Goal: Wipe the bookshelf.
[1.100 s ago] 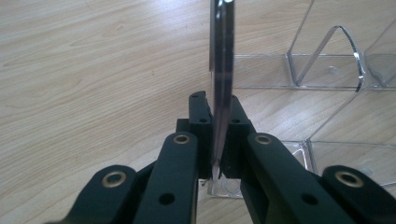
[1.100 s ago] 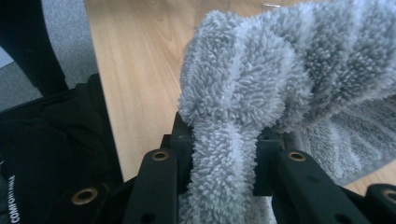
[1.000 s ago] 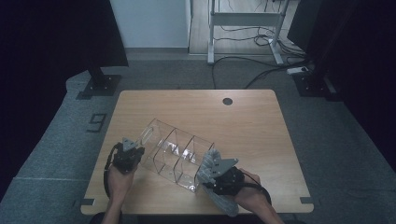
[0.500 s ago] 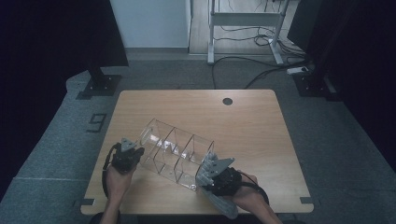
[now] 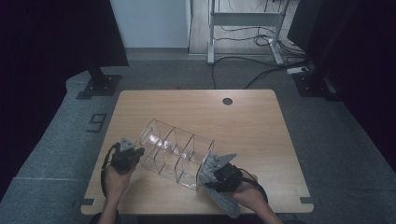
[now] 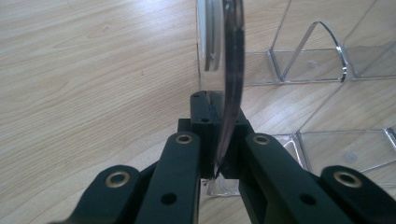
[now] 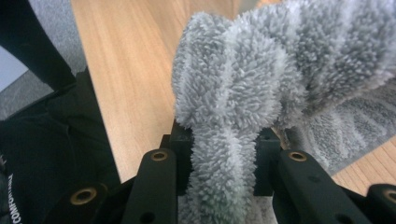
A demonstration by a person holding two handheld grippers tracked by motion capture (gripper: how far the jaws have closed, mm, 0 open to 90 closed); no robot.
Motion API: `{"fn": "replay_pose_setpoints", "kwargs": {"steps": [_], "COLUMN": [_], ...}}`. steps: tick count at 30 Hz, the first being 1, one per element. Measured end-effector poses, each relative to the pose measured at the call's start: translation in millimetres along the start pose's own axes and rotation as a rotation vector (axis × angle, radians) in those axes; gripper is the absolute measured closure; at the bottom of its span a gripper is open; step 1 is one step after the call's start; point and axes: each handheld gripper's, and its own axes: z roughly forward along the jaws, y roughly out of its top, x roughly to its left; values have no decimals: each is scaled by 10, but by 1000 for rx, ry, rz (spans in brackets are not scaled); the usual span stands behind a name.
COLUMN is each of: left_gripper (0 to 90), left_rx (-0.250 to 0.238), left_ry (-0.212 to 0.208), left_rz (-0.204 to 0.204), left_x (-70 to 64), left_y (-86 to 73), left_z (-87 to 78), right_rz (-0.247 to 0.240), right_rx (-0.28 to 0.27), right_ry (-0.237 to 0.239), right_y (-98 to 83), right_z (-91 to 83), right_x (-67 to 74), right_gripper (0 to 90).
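Jaws of the left gripper [image 6: 217, 140] are pinched tight on the thin end wall of one clear acrylic organizer [image 6: 327, 60], the pane rising straight up between them toward twelve o'clock. Jaws of the right gripper [image 7: 219, 154] are closed around a fold of one grey fluffy cloth [image 7: 261, 79], which bulges above them from twelve to two o'clock.

From above, the left gripper [image 5: 127, 156] holds the organizer [image 5: 175, 151] at its nine o'clock end, and the right gripper [image 5: 223, 176] sits at its four o'clock end, cloth [image 5: 224, 200] trailing toward the near edge of the single wooden table [image 5: 196, 107]. Dividers split the organizer into about four compartments, lying slantwise.
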Motion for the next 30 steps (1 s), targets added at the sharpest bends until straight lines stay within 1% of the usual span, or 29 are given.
{"fn": "replay_pose_setpoints", "kwargs": {"steps": [8, 16, 23, 25, 30], "left_gripper": [875, 875, 874, 874, 874], "left_rx": [1, 2, 3, 3, 4], "left_ry": [0, 0, -5, -5, -5], "left_rz": [6, 8, 9, 9, 8], "left_x": [0, 1, 9, 9, 10], "left_y": [0, 0, 1, 1, 2], "left_z": [0, 1, 2, 2, 4], "right_rz": [59, 111, 169, 179, 205], "right_rx": [-15, -31, -49, -57, -67], "right_ry": [-23, -66, -93, -108, -127], "right_y": [-24, -32, -47, -52, -62], "right_z": [24, 39, 44, 54, 60], "right_x": [-135, -273, -416, -461, -551], "right_gripper": [689, 689, 688, 688, 688]}}
